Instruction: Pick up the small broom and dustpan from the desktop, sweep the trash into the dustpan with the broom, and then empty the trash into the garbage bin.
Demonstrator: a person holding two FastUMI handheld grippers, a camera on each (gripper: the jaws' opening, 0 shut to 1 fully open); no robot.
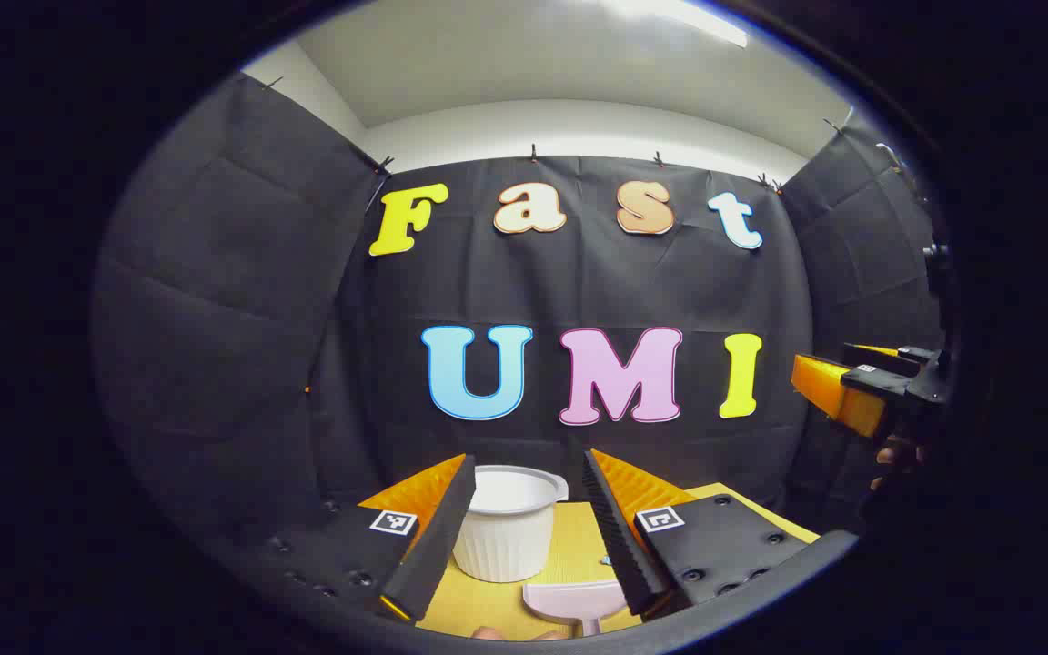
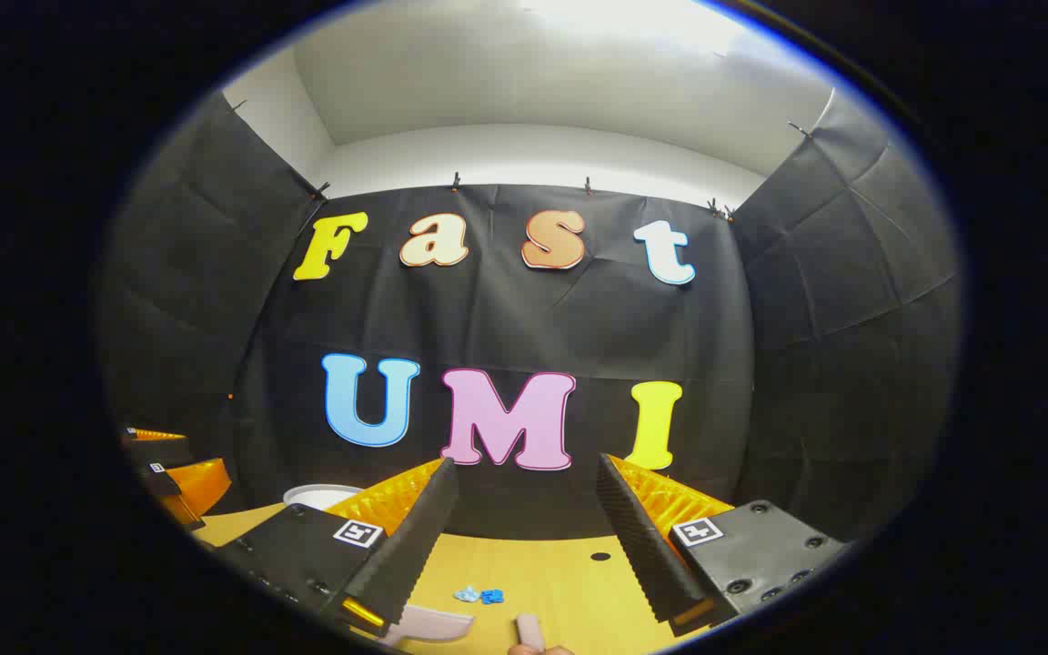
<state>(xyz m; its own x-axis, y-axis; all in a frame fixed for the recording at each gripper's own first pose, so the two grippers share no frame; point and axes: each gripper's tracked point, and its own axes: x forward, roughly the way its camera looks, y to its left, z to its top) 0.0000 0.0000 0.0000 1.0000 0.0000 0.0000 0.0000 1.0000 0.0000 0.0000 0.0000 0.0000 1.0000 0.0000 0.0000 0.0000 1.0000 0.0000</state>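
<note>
A white ribbed garbage bin [image 1: 506, 532] stands on the yellow desktop [image 1: 569, 555], seen between the fingers of my left gripper [image 1: 529, 464], which is open and holds nothing. In front of the bin lies a pale pink dustpan [image 1: 579, 602]. In the right gripper view, my right gripper [image 2: 526, 464] is also open and holds nothing. Below it, small blue trash bits [image 2: 480, 596] lie on the desktop [image 2: 560, 582]. The dustpan's edge [image 2: 433, 626] and a pale pink handle end [image 2: 529, 629] show at the bottom. The broom's head is out of sight.
The right gripper [image 1: 838, 387] hovers at the far right of the left gripper view. The left gripper [image 2: 169, 473] and the bin's rim [image 2: 319, 496] show at the left of the right gripper view. A small dark hole [image 2: 600, 556] marks the desktop. Black cloth walls enclose the booth.
</note>
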